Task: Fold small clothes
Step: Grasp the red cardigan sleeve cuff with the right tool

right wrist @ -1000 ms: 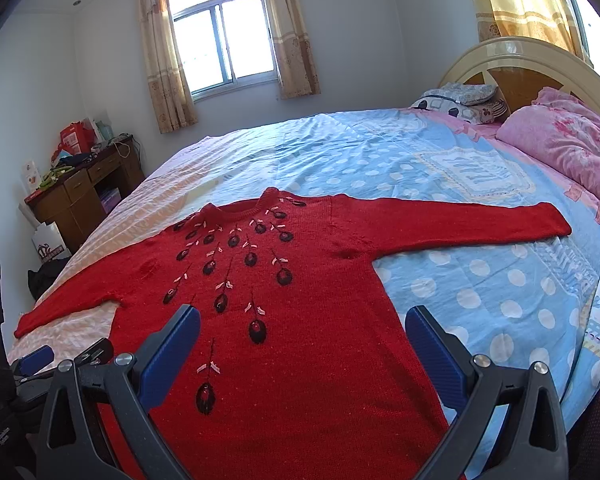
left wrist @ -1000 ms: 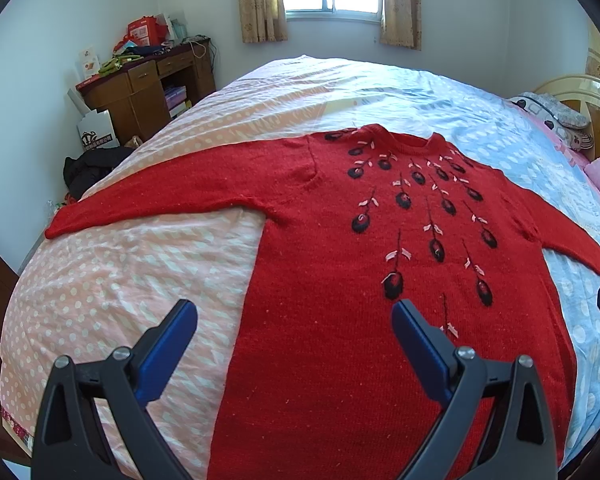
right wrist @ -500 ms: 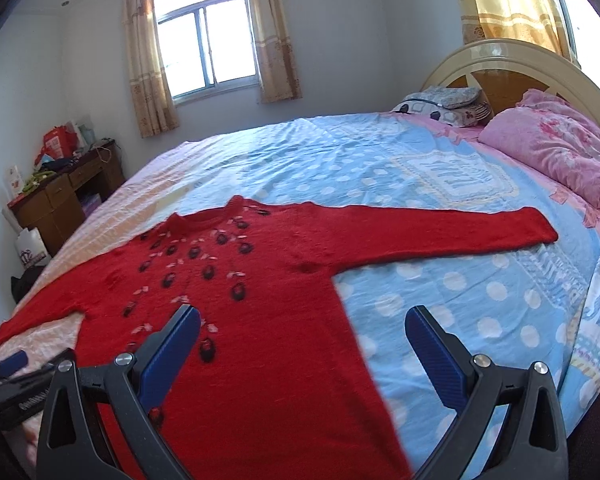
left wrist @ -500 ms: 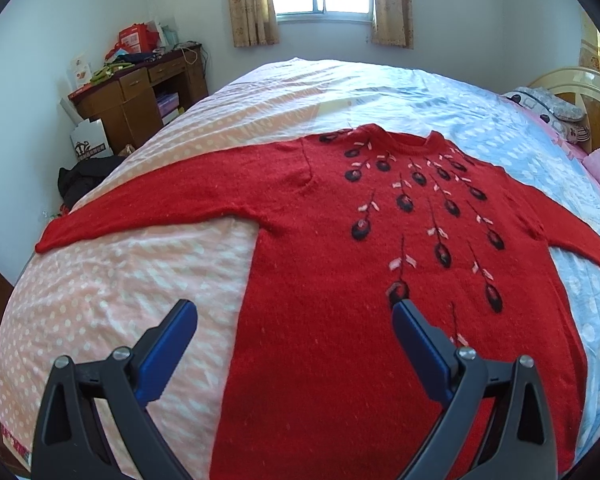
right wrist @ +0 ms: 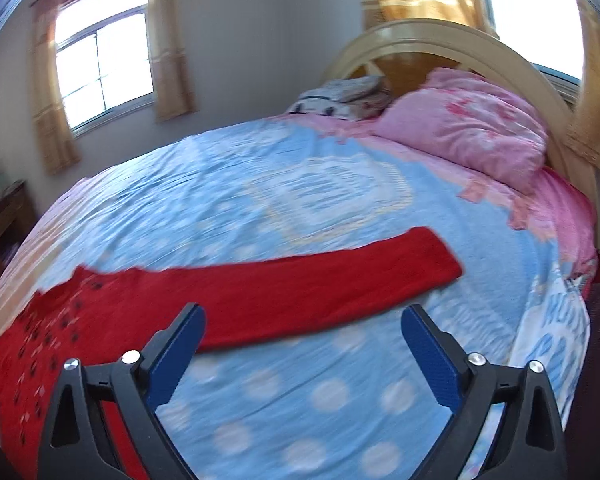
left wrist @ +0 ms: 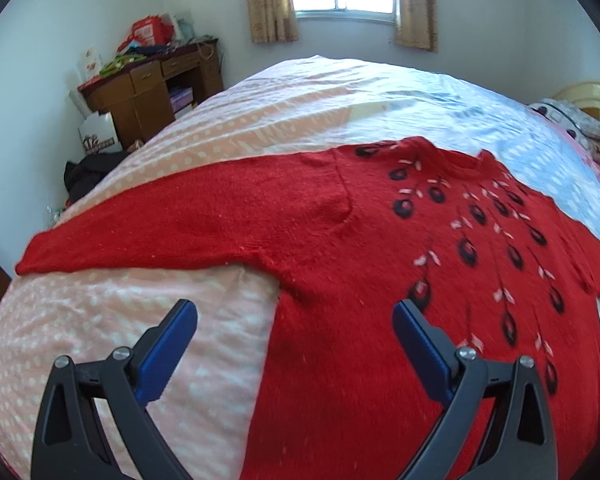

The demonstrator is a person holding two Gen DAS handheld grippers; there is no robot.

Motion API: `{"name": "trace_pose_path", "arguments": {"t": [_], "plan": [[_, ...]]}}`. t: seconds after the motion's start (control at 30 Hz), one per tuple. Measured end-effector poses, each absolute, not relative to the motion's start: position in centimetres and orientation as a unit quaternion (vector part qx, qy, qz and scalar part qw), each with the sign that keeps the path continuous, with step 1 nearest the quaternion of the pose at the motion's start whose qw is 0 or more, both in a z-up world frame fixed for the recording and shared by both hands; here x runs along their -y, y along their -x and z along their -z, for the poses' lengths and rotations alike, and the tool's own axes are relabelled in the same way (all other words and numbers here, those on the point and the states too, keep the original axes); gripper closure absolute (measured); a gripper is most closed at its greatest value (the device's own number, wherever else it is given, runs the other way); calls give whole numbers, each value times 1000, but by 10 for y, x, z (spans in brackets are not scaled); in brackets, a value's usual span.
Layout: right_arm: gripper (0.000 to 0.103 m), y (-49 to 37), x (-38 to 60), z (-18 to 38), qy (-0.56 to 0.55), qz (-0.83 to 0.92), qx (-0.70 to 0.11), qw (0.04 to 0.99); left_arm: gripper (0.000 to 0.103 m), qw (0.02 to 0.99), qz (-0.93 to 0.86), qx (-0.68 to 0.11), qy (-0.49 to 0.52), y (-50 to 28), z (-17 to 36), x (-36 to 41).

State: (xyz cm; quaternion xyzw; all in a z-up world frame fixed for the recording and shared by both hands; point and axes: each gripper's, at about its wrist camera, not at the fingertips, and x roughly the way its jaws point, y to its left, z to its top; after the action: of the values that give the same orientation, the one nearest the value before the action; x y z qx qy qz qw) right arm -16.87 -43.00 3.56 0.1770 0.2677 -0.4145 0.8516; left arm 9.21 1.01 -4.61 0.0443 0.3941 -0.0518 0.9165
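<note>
A red knit sweater (left wrist: 360,264) with dark bead motifs lies flat, face up, on the bed, both sleeves spread out. Its left sleeve (left wrist: 148,236) runs toward the bed's left edge. My left gripper (left wrist: 294,326) is open and empty, hovering above the sweater's left side below the armpit. In the right wrist view the right sleeve (right wrist: 320,288) stretches to its cuff (right wrist: 436,256) on the blue sheet. My right gripper (right wrist: 302,328) is open and empty, just in front of that sleeve.
The bed has a pink dotted cover (left wrist: 100,340) on the left and a blue dotted one (right wrist: 300,400) on the right. A pink pillow (right wrist: 468,124) and headboard (right wrist: 440,44) stand at the right. A wooden desk (left wrist: 148,84) stands by the left wall.
My left gripper moved left and closer toward the left sleeve. My right gripper swung right, from over the sweater's body to the right sleeve. The sweater has not moved.
</note>
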Motion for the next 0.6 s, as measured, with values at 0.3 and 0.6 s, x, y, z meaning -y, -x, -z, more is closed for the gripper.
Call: {"name": "trace_pose_path", "arguments": {"t": [0.3,0.6], "plan": [[7,173,514,-18,-138,513,-293,795,3,910,22,-411,-46,-111,71,-5],[7,171,550,6,-171,518,-307,780,0,908,40,-416,1,-107,77,-16]]}}
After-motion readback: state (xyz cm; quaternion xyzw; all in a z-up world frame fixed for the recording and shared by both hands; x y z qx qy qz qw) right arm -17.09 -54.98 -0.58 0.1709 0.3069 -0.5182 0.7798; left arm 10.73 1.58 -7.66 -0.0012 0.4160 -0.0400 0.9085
